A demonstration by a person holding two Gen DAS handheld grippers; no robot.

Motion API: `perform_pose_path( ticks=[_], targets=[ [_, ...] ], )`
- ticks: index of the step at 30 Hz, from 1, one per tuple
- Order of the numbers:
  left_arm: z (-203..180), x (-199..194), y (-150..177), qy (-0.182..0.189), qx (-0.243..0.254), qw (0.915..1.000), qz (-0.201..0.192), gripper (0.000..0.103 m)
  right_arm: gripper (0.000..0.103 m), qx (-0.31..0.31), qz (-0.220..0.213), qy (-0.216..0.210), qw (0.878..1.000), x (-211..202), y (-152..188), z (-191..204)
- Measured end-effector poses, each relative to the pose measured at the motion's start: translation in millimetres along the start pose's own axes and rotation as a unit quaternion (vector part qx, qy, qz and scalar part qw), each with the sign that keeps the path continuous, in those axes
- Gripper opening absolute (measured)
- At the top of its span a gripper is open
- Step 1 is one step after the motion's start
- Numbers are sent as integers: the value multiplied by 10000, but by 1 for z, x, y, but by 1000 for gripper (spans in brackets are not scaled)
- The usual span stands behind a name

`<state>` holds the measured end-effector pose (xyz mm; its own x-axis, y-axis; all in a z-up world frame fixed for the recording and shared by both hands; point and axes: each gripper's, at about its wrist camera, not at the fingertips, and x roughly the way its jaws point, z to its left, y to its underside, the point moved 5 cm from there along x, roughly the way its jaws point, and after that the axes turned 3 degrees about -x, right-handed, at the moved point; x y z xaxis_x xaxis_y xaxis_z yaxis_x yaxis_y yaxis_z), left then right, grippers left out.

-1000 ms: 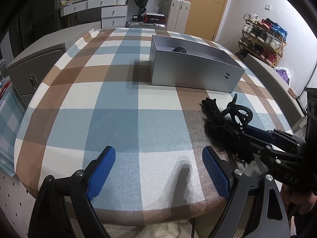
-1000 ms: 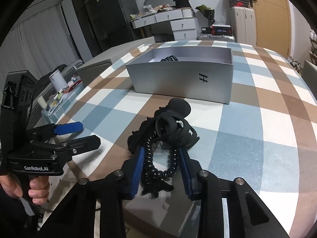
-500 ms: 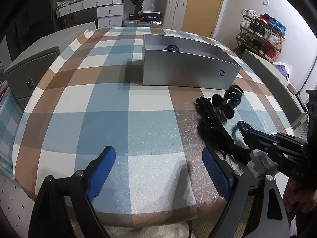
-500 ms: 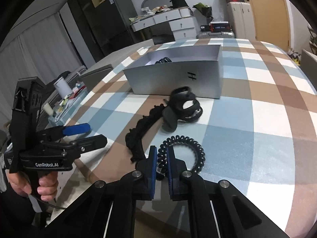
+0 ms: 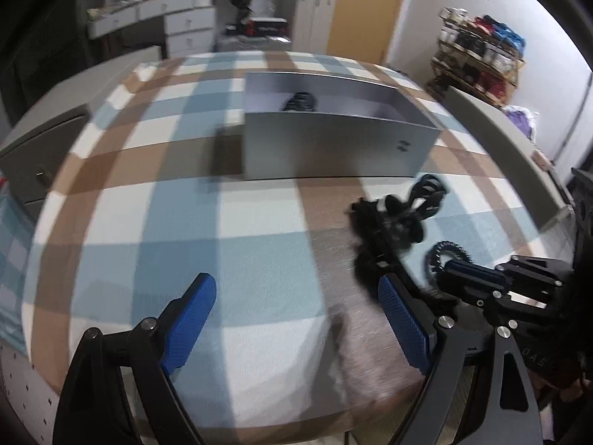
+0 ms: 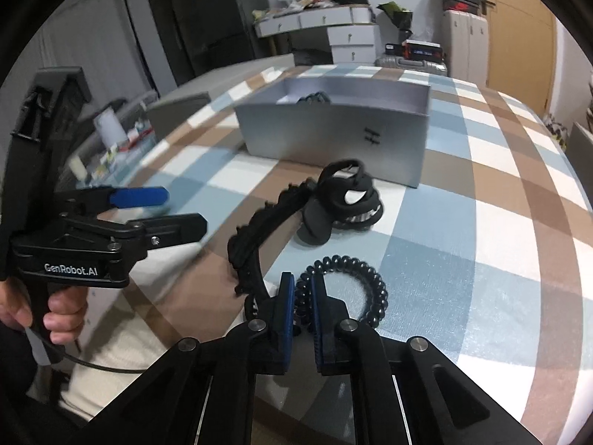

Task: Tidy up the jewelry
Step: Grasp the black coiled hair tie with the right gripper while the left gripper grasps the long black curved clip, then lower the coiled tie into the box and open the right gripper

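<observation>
The right tool (image 6: 304, 298) pinched the coil hair tie (image 6: 346, 289) by its near rim, close to the table's (image 6: 481, 241) front edge; light, springy, likely to stretch. The left tool (image 5: 296, 319) gaped, holding nothing.

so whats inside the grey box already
One dark coiled item, like a hair tie, lies near the far left corner of the grey box. The front wall hides most of the floor, so anything more cannot be seen.

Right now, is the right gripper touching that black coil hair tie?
Touching. The right wrist view shows the right gripper with both blue pads pinched onto the coil tie.
</observation>
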<state>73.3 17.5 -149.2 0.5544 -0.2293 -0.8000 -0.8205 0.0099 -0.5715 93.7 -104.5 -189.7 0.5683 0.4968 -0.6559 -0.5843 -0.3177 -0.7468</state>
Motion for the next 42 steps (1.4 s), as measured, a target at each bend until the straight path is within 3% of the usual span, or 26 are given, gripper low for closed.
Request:
perform_pose_path(
  ticks=[7, 13, 14, 19, 23, 31, 42],
  targets=[
    [-27, 21, -15, 562, 270, 9971, 441, 86, 8, 371, -545, -114, 9978, -38, -8, -22],
    [-41, 40, -16, 233, 634, 9949, 755, 84, 8, 431, -768, -14, 9961, -57, -9, -34],
    [-43, 41, -16, 199, 702, 9944, 768, 81, 8, 450, -776, -6, 9960, -58, -9, -36],
    [-50, 37, -14, 110, 986, 9918, 809, 27, 8, 604, -833, -9, 9947, -63, -6, -47],
    [-52, 31, -13, 69, 1056, 9923, 650, 11, 8, 826, -888, -142, 9925, -66, -7, -52],
    [-46, 15, -21, 70, 1005, 9944, 329, 10, 8, 762, -993, -67, 9921, -73, -13, -50],
    [-29, -16, -37, 93, 566, 9980, -251, 10, 8, 611, -1151, -144, 9914, -83, -28, -36]
  ],
)
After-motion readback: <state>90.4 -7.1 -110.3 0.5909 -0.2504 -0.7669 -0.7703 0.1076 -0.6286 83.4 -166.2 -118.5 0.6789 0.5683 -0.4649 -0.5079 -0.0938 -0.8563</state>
